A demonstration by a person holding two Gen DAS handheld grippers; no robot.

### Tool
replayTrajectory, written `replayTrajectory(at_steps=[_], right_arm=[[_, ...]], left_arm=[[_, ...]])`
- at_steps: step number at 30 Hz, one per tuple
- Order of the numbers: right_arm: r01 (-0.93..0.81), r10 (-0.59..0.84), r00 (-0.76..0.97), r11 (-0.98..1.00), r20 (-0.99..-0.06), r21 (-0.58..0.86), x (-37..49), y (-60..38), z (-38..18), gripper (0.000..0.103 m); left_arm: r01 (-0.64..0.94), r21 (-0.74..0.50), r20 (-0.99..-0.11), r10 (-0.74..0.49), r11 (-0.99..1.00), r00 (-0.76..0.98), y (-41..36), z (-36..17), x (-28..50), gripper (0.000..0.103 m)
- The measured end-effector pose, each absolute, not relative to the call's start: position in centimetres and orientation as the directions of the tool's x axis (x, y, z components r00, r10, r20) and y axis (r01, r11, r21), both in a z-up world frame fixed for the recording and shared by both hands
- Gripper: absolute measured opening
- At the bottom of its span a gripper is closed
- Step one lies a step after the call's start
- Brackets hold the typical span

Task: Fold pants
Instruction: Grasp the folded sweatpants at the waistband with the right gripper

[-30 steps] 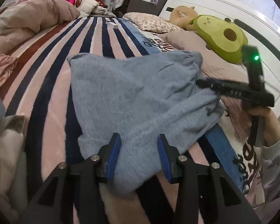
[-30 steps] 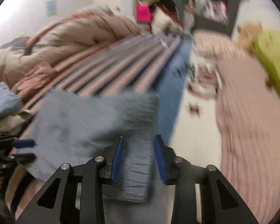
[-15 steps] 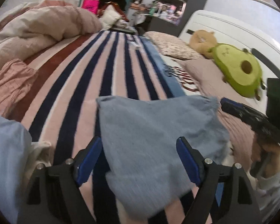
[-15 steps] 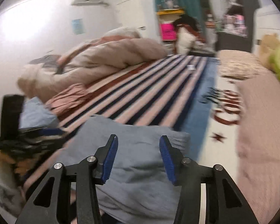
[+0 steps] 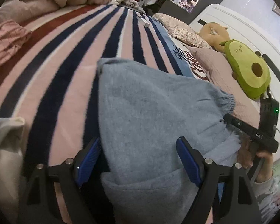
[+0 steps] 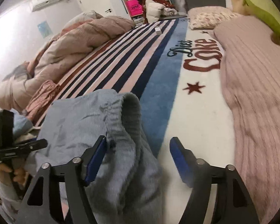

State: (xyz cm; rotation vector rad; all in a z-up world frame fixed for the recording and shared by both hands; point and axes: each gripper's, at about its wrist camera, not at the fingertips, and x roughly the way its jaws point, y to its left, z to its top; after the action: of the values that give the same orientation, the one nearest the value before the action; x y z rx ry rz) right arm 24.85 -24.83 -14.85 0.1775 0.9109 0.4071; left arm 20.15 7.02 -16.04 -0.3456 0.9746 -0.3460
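A: Start with the left wrist view. Where are the pants?

B: The grey-blue pants point(image 5: 155, 123) lie in a folded bundle on the striped blanket point(image 5: 65, 71) covering the bed, toward its near edge. The left gripper point(image 5: 140, 162) has its jaws spread wide; they have just been opening. Fabric sits between them, but the blue pads stand clear of it, so nothing is gripped. The right gripper point(image 5: 252, 132) shows at the bundle's far side, held in a hand point(image 5: 252, 155).

A: And the right wrist view?

B: The right gripper point(image 6: 138, 160) is also released, its jaws just opened. The ribbed waistband point(image 6: 130, 108) bulges up beside the left pad, not pinched. The left gripper point(image 6: 18, 149) shows at the picture's left.

A: So which step is this?

B: I'd judge a fold has just been laid down and let go. Next probably calls for flattening the bundle, or taking fresh hold for another fold, since the waistband stands proud.

A: The room?

B: A cluttered bedroom: rumpled duvet point(image 6: 74, 41) along the bed's far side, an avocado plush point(image 5: 248, 72) by the white headboard, shelves beyond.
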Motion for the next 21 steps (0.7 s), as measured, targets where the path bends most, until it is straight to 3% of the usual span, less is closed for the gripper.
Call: replayTrajectory(at_steps=[2,5,7,9,14,16,21], right_arm=[[-0.281,0.450,0.490,0.892,-0.747,0.354,24.9,-24.7,-15.5,0.068],[-0.318,0.515,0.414,0.854,-0.750,0.411,24.5,-23.9,-17.0,0.070],[-0.325,0.513,0.420,0.855,-0.749,0.404,24.3,-23.4,-17.4,0.070],[-0.318,0.530,0.421,0.846,-0.736,0.428,24.3,-23.4,-17.7,0.067],[-0.314,0.530,0.437,0.847,-0.726,0.429,23.4,-23.2,-17.8,0.044],[-0.322,0.522,0.449,0.852,-0.726,0.413,23.0,-22.5,-17.2,0.038],[-0.345,0.521,0.472,0.851,-0.711,0.395,21.5,-22.7,-15.6,0.028]], left_arm=[[0.147,-0.474,-0.726,-0.480,0.868,0.492,6.6,-16.3,20.3,0.079],[0.161,-0.442,-0.741,-0.460,0.883,0.489,5.5,-16.6,20.2,0.077],[0.166,-0.417,-0.751,-0.442,0.894,0.491,5.1,-16.7,20.1,0.065],[0.165,-0.404,-0.756,-0.430,0.900,0.492,5.0,-16.7,20.1,0.060],[0.190,-0.349,-0.763,-0.396,0.918,0.510,4.5,-16.4,19.6,0.041],[0.190,-0.338,-0.760,-0.387,0.922,0.522,4.5,-15.9,19.3,0.029],[0.229,-0.302,-0.738,-0.379,0.926,0.559,4.1,-13.8,17.6,0.016]])
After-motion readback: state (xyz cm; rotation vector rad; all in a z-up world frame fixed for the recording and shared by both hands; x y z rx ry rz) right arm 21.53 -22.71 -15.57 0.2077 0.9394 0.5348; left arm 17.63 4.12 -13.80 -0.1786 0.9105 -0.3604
